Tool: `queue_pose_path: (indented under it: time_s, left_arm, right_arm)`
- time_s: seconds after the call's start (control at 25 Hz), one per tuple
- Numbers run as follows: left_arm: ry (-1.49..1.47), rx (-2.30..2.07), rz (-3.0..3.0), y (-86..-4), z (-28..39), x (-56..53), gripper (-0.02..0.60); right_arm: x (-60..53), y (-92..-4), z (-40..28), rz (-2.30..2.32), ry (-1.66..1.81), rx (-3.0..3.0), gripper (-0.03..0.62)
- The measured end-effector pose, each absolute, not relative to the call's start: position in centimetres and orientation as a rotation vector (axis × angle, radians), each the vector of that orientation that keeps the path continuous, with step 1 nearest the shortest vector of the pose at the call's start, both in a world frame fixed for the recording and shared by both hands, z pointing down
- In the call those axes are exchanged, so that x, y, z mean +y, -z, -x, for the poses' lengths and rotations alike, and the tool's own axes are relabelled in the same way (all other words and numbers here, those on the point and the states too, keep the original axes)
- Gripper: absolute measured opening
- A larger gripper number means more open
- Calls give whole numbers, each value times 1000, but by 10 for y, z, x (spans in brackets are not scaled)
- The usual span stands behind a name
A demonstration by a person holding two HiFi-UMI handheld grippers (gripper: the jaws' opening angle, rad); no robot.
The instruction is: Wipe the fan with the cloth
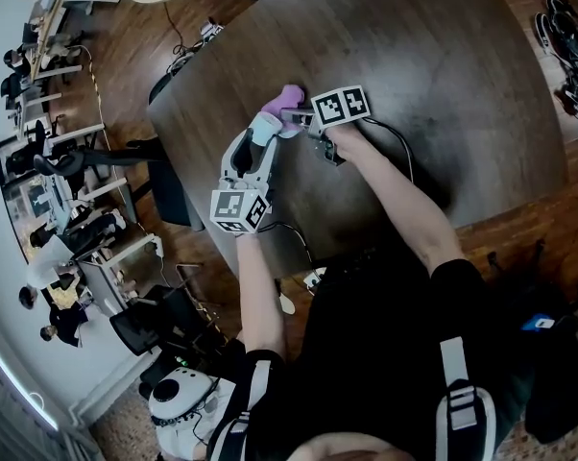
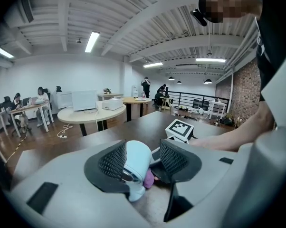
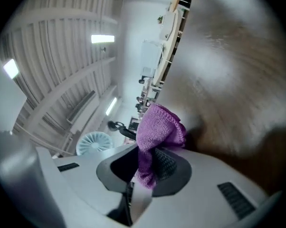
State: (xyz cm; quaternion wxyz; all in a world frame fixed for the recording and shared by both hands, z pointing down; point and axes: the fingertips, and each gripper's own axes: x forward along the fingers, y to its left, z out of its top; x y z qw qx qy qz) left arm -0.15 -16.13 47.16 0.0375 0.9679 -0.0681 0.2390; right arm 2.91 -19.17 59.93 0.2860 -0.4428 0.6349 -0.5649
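Your left gripper point(image 2: 144, 159) grasps the pale blue fan point(image 2: 136, 156); your right gripper point(image 3: 145, 167) clamps the purple cloth point(image 3: 159, 127) just beside it.

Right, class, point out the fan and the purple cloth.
fan point(image 2: 137, 159), left gripper view, on its pale blue housing.
purple cloth point(image 3: 159, 127), right gripper view, on its bunched upper fold.

Behind the fan point(image 2: 135, 161), most of the cloth point(image 2: 148, 178) hides (left gripper view)
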Motion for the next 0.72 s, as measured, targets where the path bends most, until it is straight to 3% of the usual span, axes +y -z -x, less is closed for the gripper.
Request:
queue_pose_path:
  time_s: [0.44,0.72]
  left_arm:
    - [-741,-209,-2971,-471,2,-161,235]
    - [-728,-211,-2969,-471,2,-163,235]
  right_arm:
    - [-173,-638,-72,1862,1606,1901,57]
    - [-192,-545,-73,966,1355,1581,56]
